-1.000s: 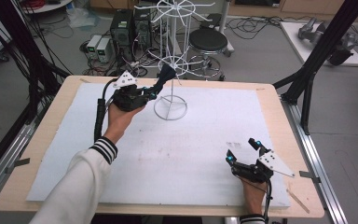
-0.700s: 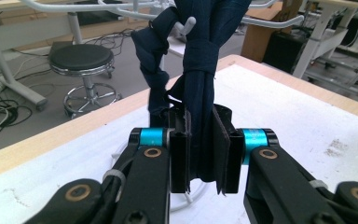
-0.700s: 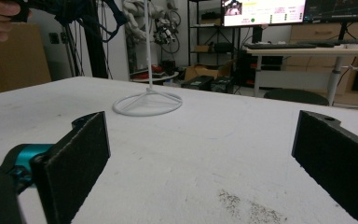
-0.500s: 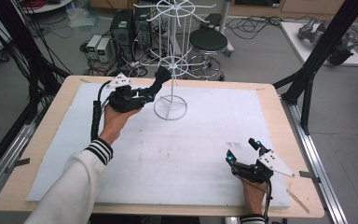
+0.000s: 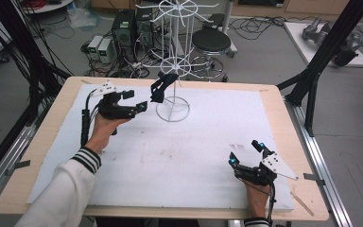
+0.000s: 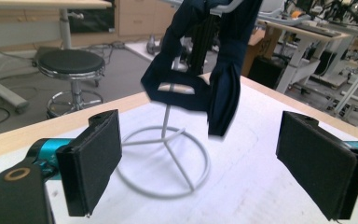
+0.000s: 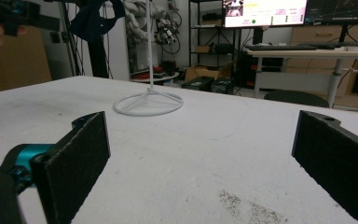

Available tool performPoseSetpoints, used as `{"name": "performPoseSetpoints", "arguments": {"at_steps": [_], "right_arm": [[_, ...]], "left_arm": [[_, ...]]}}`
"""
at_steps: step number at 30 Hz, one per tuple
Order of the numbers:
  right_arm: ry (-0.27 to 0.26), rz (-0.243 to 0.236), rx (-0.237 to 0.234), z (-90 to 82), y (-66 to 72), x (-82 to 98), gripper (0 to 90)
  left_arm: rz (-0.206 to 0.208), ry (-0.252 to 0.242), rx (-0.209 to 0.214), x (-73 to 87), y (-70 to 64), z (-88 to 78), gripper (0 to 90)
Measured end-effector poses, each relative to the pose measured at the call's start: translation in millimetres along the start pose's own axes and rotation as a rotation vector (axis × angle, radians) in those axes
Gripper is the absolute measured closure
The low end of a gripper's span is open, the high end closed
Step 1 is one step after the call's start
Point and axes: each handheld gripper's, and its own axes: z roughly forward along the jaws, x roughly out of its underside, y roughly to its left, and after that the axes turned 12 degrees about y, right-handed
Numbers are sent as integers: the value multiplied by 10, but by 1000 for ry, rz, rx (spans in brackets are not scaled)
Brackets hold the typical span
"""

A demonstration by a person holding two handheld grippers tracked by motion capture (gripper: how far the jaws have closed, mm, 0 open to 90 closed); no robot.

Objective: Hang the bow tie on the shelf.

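- Nearest, right gripper (image 5: 245,153) rests low on the white-covered counter (image 5: 208,156), jaws wide apart, empty, far from the action.
- Farther, left gripper (image 5: 133,100), w/ jaws spread wide & holding nothing, hovers just left of the dark cloth (image 6: 200,70); forearm angled up from bottom left.
- Cloth hangs from white wire rack (image 5: 172,101), draping downward, straight ahead betw. left jaws.

Left gripper (image 5: 134,100): jaws spread wide, held just left of the wire stand (image 5: 172,101).
Right gripper (image 5: 246,153): jaws spread wide, low, well apart from the stand.
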Motion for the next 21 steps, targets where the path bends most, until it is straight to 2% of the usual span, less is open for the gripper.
{"name": "performPoseSetpoints", "arguments": {"at_steps": [7,8,9,12,14,16,21], "right_arm": [[-2,2,5,-2,5,1,31],[-1,-3,9,-3,5,2,31],[-4,-9,9,-2,5,2,31],[-4,-6,11,-3,7,3,31],[-4,-2,10,-6,11,4,31],[-4,-4,10,-6,10,4,31],[-6,1,10,-4,8,3,31]], "left_arm": [[52,-38,-31,556,-95,-464,146],[52,-38,-31,556,-95,-464,146],[60,-52,-41,695,-97,-582,146],[71,-65,-56,867,-84,-741,146],[79,-70,-60,922,-79,-788,146],[69,-96,-70,1070,-75,-897,145],[62,-148,-84,1239,-74,-994,145]]}}
